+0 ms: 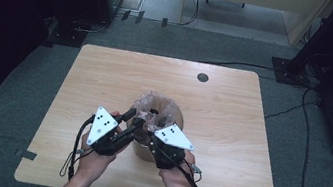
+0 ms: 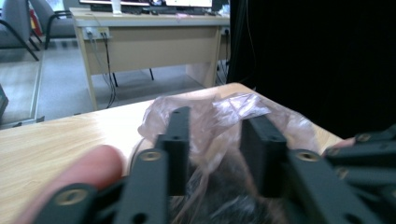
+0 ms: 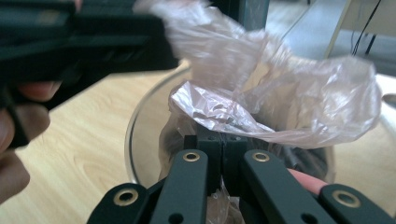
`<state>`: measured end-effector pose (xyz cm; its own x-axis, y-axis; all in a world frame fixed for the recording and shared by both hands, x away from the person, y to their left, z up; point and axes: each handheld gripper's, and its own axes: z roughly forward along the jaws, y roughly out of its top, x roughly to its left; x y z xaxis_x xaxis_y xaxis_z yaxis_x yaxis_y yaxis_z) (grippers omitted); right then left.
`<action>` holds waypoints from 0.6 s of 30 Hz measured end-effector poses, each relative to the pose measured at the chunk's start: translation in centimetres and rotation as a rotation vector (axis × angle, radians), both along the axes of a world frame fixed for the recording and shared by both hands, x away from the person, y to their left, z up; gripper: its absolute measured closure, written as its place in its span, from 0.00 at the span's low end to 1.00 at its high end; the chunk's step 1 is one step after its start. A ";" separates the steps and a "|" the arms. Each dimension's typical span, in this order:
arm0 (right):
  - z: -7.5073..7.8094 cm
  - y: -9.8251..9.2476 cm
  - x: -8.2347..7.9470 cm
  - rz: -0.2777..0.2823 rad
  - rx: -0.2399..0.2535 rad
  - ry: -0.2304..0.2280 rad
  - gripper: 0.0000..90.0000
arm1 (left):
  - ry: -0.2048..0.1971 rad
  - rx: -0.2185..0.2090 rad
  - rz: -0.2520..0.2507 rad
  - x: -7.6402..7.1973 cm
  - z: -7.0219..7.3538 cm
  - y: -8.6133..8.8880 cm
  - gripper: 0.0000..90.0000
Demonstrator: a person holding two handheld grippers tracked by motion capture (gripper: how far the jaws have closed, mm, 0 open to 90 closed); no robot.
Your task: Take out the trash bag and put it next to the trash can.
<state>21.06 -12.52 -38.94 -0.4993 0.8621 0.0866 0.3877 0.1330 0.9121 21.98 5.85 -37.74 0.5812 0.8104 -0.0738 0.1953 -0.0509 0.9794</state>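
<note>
Left tongs (image 1: 136, 120): hovering at the near left rim of the bin, jaws standing part spread, as the left gripper view is showing. Crumpled film is lying between them, but the pads are not pressing on it.

Left hand (image 1: 94, 155): coming in from the bottom edge of the high view, gripping the tool body; a blurred fingertip (image 2: 91, 170) is showing in the left gripper view.

Plastic bag (image 1: 157, 106): sitting inside the round bin as a liner, its pale, pinkish translucent mouth bunching and standing up above the rim, near the middle of the surface.

Bin (image 1: 176, 119): standing upright on the wooden surface (image 1: 107, 74), a little nearer the person than the centre; its rim is looking clear and glassy in the right gripper view (image 3: 140, 116).

Right tongs (image 1: 151, 130): pressed together at the near rim, pinching a fold of the bag film just inside it; in the right gripper view the two black jaws are meeting with film trapped between them.

How it is likely handling: very light, limp and crinkly, probably slippery, and tearing easily if pulled hard. It is giving no resistance, so a pinch is sliding off unless it is catching a doubled fold.

Where to take hold: at the loose upper edge, on opposite sides, gathering several layers of film rather than a single sheet.
</note>
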 end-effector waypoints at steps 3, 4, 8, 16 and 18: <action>0.5 -0.3 0.0 -0.003 0.020 -0.046 1.00 | -0.007 -0.027 0.032 -0.1 -0.4 1.1 0.51; 0.6 -0.4 0.0 -0.001 0.028 -0.061 1.00 | -0.010 -0.038 0.045 -0.1 -0.6 1.5 0.47; 1.2 -0.8 0.0 -0.014 0.051 -0.109 1.00 | -0.006 -0.059 0.096 -0.2 -1.5 3.2 0.35; 2.8 -1.3 -0.1 -0.024 0.092 -0.196 1.00 | 0.028 -0.012 0.227 0.0 -4.7 6.7 0.25; 3.2 -1.5 -0.1 -0.025 0.103 -0.210 1.00 | 0.075 0.008 0.256 0.3 -5.8 7.6 0.22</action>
<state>20.96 -14.01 -35.72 -0.4942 0.8664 0.0715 0.1903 0.0275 0.9813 22.28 13.47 -43.51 0.3499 0.9312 -0.1021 0.2748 0.0022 0.9615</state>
